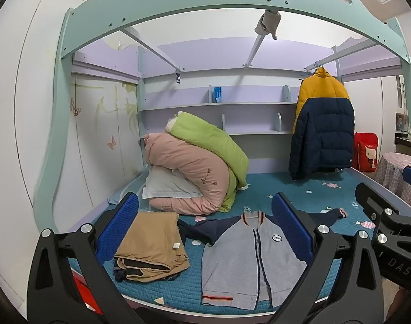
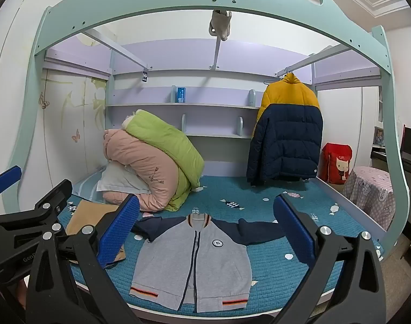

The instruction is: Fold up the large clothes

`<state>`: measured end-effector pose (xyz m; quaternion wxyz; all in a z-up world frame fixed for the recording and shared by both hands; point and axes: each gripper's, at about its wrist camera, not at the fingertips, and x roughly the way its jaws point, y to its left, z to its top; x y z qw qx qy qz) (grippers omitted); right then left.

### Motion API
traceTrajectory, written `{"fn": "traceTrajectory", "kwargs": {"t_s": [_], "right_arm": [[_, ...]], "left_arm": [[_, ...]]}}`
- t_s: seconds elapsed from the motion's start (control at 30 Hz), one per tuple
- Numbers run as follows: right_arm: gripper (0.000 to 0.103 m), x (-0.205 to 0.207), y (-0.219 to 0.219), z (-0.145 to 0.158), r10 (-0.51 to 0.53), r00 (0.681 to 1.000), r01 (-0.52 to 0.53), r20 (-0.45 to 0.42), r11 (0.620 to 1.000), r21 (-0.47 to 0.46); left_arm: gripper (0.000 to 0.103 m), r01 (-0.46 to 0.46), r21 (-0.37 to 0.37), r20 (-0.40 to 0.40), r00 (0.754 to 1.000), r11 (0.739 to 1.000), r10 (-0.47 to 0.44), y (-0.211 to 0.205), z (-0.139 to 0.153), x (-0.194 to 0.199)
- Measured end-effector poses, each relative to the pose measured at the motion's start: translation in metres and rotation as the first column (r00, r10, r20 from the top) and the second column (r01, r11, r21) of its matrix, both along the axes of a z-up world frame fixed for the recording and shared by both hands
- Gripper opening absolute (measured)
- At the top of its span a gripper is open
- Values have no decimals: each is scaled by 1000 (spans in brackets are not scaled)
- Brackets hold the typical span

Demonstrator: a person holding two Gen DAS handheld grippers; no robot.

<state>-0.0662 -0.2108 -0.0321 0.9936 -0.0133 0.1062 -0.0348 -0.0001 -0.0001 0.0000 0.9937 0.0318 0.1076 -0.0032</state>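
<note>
Grey jacket laid out flat, folding not yet begun.

The grey jacket [image 2: 194,264] lies front-up on the teal bed cover [image 2: 286,278], collar toward twelve o'clock, hem toward six at the bed's near edge, its long axis running along that line; navy sleeves spread toward nine and three. No fold shows in it. At about nine o'clock sits a tan garment [image 1: 151,245], already folded. Both the left gripper [image 1: 205,232] and right gripper [image 2: 206,232] hover wide open, holding nothing. Rolled quilts [image 2: 151,162] sit behind, around eleven.
</note>
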Motion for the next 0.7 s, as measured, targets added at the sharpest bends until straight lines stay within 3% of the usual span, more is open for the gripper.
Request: {"fn": "traceTrajectory", "kwargs": {"t_s": [0.7], "right_arm": [[96,-1,-2,0,0,1000,0,3,1000,4]], "left_arm": [[99,-12,12,13,1000,1000,11,-6,1,-6]]}}
